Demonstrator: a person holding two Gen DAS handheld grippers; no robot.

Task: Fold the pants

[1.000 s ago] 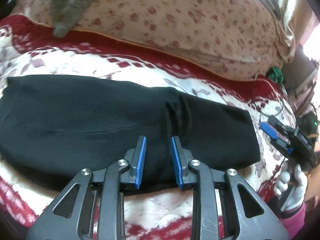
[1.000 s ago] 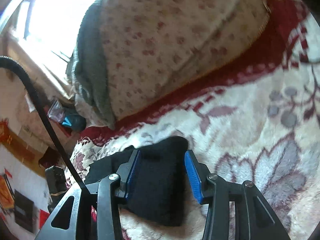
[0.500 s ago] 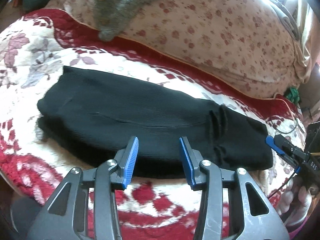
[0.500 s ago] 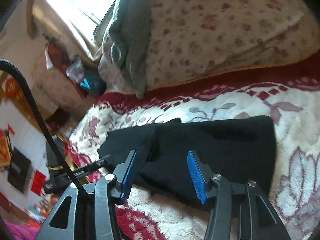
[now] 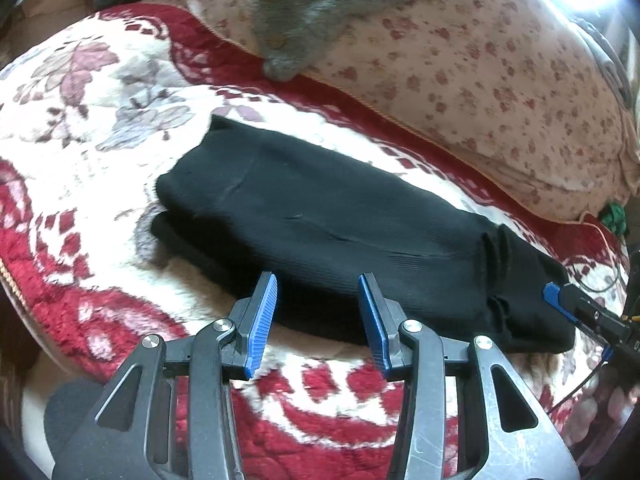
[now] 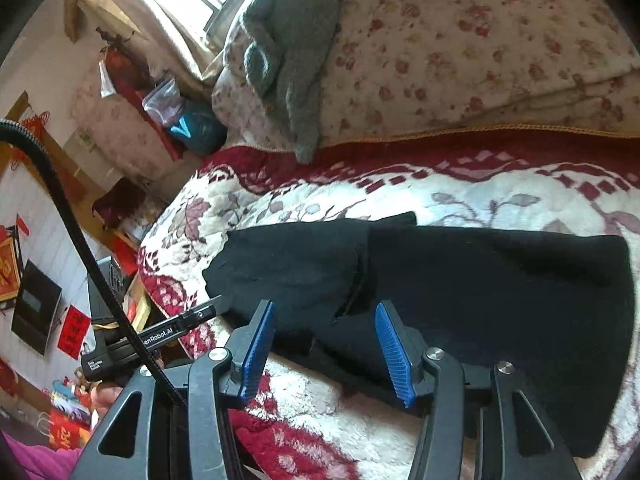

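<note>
Black pants (image 5: 340, 240) lie folded long on the bed's blanket (image 5: 80, 128). My left hand-held gripper (image 5: 318, 316) and right hand-held gripper (image 6: 326, 350), jaws just widened, hover empty at the pants' near edge. Pinching one layer could undo the fold.

We see dark grey tongs (image 5: 318, 316) with ribbed blue pads (image 5: 262, 320) and silver screws (image 5: 411, 325). A black ribbed cable (image 6: 86, 260) runs left of our right tongs (image 6: 326, 350), above a magenta sleeve (image 6: 36, 460).
</note>
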